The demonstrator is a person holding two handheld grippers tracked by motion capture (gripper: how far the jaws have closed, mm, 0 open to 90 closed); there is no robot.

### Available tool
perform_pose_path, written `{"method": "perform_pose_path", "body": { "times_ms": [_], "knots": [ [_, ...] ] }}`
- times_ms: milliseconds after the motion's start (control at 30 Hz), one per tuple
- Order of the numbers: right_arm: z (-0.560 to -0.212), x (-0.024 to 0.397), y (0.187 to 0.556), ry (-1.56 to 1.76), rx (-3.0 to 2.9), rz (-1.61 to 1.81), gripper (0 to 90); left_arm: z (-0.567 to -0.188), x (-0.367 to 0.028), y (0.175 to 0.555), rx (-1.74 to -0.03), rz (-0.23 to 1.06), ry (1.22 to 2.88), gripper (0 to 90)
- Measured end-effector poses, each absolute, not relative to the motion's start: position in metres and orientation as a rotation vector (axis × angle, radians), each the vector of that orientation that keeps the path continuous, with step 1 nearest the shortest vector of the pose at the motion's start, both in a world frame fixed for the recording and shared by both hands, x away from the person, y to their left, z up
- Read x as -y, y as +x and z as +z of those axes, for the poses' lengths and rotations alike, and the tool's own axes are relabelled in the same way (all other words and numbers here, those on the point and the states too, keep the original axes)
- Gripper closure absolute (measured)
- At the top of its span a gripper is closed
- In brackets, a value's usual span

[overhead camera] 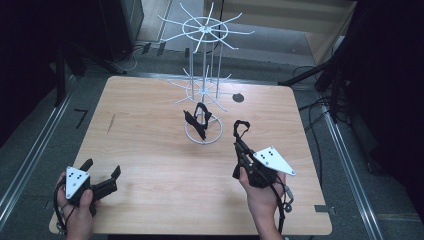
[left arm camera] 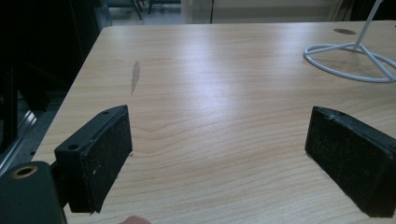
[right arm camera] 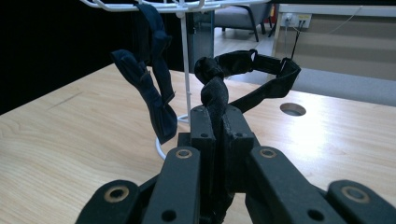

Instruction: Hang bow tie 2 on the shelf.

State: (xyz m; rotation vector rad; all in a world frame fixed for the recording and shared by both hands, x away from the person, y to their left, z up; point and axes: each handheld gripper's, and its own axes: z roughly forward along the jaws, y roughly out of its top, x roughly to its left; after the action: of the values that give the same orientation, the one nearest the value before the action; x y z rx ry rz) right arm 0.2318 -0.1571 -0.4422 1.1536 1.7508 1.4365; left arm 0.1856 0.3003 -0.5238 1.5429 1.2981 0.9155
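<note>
A dark bow tie point(overhead camera: 196, 121) hangs from a white wire rack point(overhead camera: 204, 75) near the tabletop's far edge; another black bow tie point(right arm camera: 243, 79) is pinched upright.

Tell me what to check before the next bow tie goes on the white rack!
1. Right gripper shut on its bow tie: ok.
2. Strap loop open enough to hook: ok, it looks open.
3. Rack upright: ok.
4. Spare arm on the lower ring: ok, only one hung tie there.
5. Left gripper open, away from the rack: ok.
6. Which arm is nearest the loop: cannot tell.
</note>
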Motion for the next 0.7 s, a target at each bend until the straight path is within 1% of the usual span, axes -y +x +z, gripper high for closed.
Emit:
{"method": "perform_pose_path", "body": {
  "times_ms": [700],
  "knots": [
    [-0.422, 0.149, 0.237, 1.119, -1.735, 1.47, 86.4, -0.524, -0.3, 0.186, -1.298, 0.914, 1.544, 8.1]
  ]
}}
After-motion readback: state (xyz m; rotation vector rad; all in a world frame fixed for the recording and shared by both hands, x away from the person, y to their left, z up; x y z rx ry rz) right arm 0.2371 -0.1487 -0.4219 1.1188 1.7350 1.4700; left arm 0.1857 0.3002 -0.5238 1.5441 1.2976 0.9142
